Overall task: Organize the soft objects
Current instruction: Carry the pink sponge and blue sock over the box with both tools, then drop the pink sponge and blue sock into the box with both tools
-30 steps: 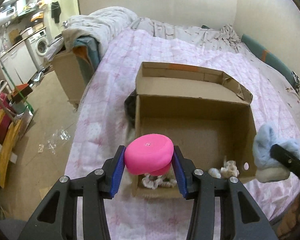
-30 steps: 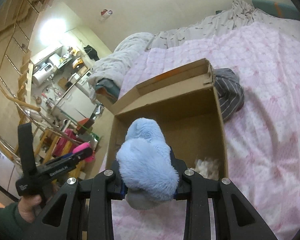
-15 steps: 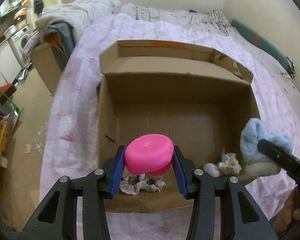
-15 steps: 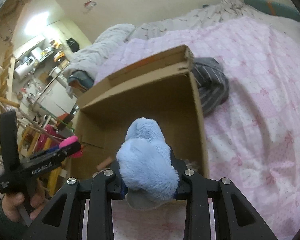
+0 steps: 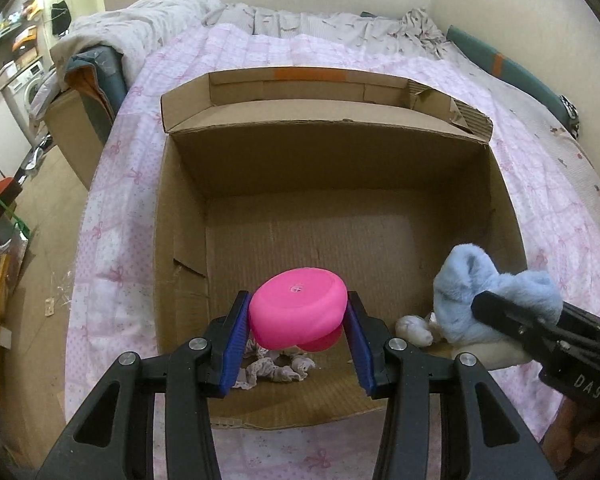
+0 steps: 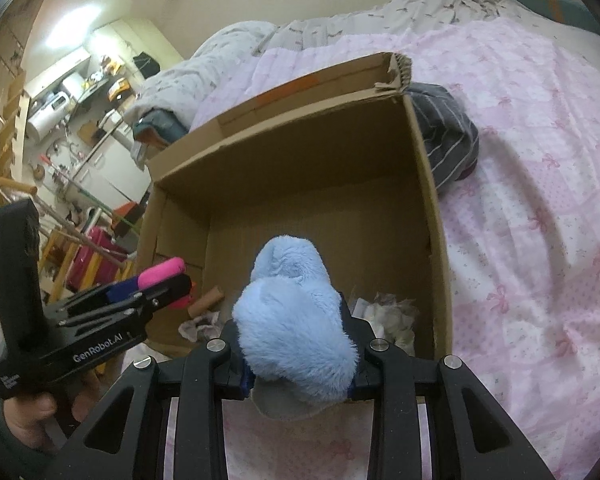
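The left gripper (image 5: 298, 326) clamps a pink squishy disc (image 5: 298, 312) between its blue pads, held over the near edge of an open cardboard box (image 5: 180, 240). The right gripper (image 6: 298, 354) grips a fluffy blue slipper (image 6: 292, 320) above the box's near right corner. Below, on the box floor, lie a crumpled lace scrunchie (image 5: 276, 370) and a whitish plush lump (image 5: 414, 328) (its shape is unclear). The box sits on a pink quilt (image 6: 540, 160), with a striped dark garment (image 6: 446, 136) touching its far right wall.

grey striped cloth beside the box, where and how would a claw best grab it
Take the grey striped cloth at its raised bunched top, coming down from above on the side facing away from the cardboard box. It lies crumpled on the pink bedspread against the box's wall, so that side is blocked, and the folds give the fingers something to pinch.
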The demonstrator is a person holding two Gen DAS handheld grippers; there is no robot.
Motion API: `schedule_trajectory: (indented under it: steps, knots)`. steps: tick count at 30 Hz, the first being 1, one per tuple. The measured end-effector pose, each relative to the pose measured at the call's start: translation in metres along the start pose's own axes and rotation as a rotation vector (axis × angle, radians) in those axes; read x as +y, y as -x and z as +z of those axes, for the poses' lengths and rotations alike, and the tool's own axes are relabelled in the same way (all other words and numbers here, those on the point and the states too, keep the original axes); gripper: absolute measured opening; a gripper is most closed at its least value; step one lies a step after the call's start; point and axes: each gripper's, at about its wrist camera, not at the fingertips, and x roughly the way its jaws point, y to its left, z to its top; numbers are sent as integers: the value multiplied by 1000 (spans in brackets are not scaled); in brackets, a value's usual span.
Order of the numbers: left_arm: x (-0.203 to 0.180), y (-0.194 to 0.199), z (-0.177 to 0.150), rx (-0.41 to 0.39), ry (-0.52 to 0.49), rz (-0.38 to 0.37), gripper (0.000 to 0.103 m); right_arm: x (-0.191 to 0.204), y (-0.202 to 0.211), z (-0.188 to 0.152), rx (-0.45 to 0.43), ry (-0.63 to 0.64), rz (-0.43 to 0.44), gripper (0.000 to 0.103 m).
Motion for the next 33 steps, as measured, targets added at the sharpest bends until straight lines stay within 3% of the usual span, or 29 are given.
schedule_trajectory:
  steps: [7,18,31,33]
  knots:
    - [3,-2,-1,11,16,-11,42,0,0,-4,2,0,-15,37]
    - [4,-4,-2,18,26,-13,42,1,0,-5,-6,3,-26,49]
    - [3,-3,-4,16,25,-2,43,2,0,-5,-14,-18,-22,74]
    - [1,-2,-3,13,20,-3,47,1,2,-4,-29,-28,-16,79]
